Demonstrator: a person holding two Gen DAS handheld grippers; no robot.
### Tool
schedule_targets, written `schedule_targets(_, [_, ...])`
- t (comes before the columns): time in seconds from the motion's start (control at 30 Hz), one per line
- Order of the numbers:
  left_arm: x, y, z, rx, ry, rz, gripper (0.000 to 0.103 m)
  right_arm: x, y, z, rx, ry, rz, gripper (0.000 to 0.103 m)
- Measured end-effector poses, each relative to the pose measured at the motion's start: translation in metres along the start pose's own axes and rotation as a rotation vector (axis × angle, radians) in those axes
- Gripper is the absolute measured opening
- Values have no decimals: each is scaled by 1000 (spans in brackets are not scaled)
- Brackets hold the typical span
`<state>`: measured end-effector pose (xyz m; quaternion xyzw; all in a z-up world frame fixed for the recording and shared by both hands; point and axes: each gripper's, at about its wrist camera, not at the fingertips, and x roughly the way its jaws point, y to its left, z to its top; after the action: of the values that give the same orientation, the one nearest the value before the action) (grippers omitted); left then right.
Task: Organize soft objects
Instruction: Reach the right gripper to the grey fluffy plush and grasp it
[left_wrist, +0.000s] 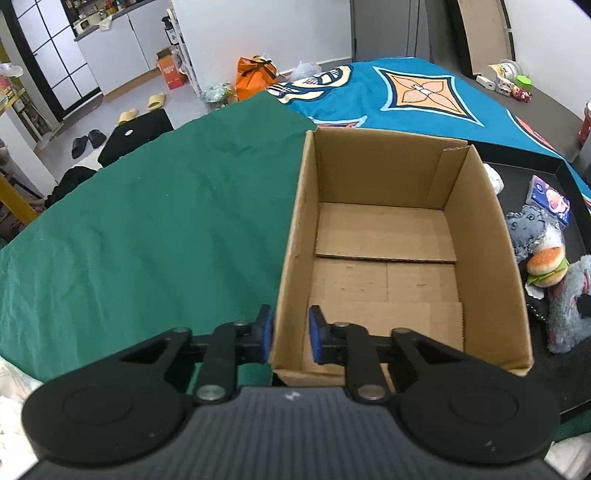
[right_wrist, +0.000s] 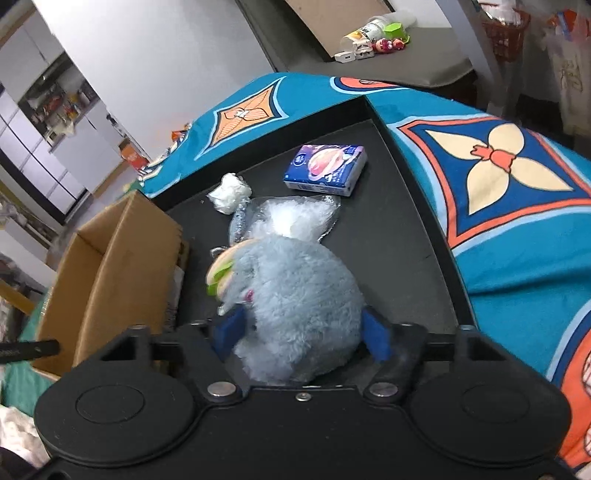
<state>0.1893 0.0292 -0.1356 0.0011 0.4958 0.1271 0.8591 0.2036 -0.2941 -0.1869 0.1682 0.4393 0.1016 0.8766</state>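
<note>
An empty cardboard box (left_wrist: 384, 229) stands open on a green cloth (left_wrist: 147, 229). My left gripper (left_wrist: 290, 332) straddles the box's left wall near its front corner, one blue pad outside and one inside, shut on the wall. To the right of the box, a fluffy blue-grey plush toy (right_wrist: 295, 295) lies on a black tray (right_wrist: 399, 258). My right gripper (right_wrist: 303, 332) is shut on it, the pads pressing into its fur on both sides. A small plush burger (right_wrist: 221, 273) rests against the toy's far left side.
On the tray beyond the toy lie a clear bag of white stuffing (right_wrist: 291, 218), a white wad (right_wrist: 229, 192) and a blue tissue pack (right_wrist: 325, 166). A second grey plush (left_wrist: 532, 229) lies by the box. A blue patterned cloth (right_wrist: 517, 240) borders the tray.
</note>
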Motion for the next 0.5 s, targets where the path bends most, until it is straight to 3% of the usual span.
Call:
schedule_targets(0.1, [-1,8,-3,-33,-5,-34,9,-4,-1,0,19,-2,-1,47])
schedule_targets(0.5, [-16,13,-14,-19,-37,-121,6,-32,5,-1,25,-48,-26,46])
